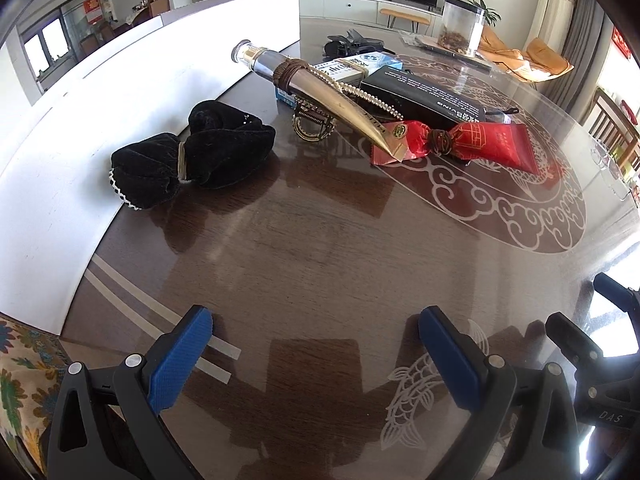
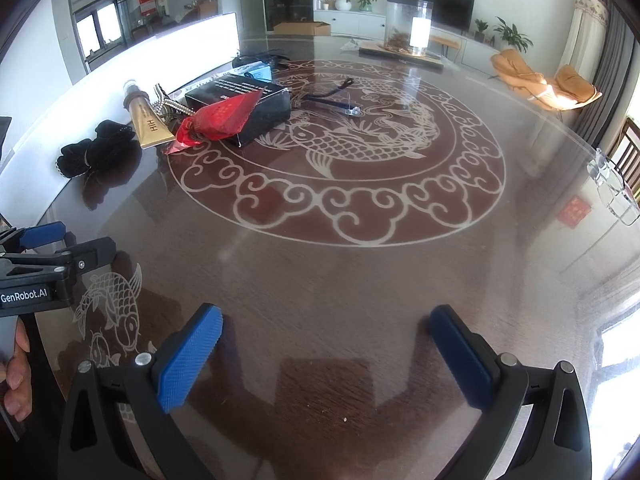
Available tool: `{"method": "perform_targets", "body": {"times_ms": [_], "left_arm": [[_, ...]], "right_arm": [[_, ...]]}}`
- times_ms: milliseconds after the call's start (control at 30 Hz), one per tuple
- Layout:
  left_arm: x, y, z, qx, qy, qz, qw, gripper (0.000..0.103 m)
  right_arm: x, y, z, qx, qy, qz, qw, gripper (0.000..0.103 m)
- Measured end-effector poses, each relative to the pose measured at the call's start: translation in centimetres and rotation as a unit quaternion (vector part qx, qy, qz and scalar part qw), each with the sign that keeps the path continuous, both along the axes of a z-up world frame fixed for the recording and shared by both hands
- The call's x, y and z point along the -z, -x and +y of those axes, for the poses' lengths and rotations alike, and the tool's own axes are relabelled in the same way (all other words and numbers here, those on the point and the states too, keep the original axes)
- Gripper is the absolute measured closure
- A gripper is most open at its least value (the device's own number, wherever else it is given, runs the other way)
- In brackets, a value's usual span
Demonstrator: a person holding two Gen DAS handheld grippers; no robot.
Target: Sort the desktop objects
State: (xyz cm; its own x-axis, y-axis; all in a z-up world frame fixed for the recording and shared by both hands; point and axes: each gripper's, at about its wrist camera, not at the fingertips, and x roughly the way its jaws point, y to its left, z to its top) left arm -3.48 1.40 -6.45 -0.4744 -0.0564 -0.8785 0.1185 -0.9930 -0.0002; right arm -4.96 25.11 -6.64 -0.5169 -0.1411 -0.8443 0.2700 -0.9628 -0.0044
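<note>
Only the right wrist view shows clear plastic glasses [image 2: 343,101] beyond the black printed box [image 2: 256,110]; "GenRobot.AI" marks the left tongs [image 2: 52,248]. Both left tongs [image 1: 316,352] and right tongs [image 2: 326,360] gape wide, empty.

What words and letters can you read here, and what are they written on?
"GenRobot.AI": on the left gripper, seen from the right wrist.
"DAS": on the right gripper, seen from the left wrist.
"HH": on the gold tube.
White lines of print on the black box: too small to read.
Print on the blue-and-white box: blurred.
Gold marks on the red tube: too small to read.
Red signs in the room behind: unreadable.
</note>
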Motion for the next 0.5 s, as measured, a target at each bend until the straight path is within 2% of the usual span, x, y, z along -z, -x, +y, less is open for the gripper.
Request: {"method": "perform_targets", "body": {"times_ms": [67, 233, 333, 500], "left_arm": [[0.0, 0.1, 0.0, 0.000, 0.000, 0.003, 1.0000, 0.000], [0.0, 0.1, 0.0, 0.000, 0.000, 0.004, 1.0000, 0.000], [0.0, 0.1, 0.0, 0.002, 0.000, 0.003, 1.0000, 0.000], [0.0, 0.1, -0.4, -0.003, -0.001, 0.003, 1.0000, 0.000]], "right_arm": [[-0.9, 1.0, -0.4, -0.007, 0.014, 0.011, 1.000, 0.000], [-4.7, 4.8, -3.0, -0.026, 0.039, 0.074, 0.996, 0.000], [-6.1, 7.1, -5.8, -0.076, 0.018, 0.107, 0.991, 0.000], [-5.2, 10.1, -9.9, -0.165, -0.032, 0.094, 0.981, 0.000]]}}
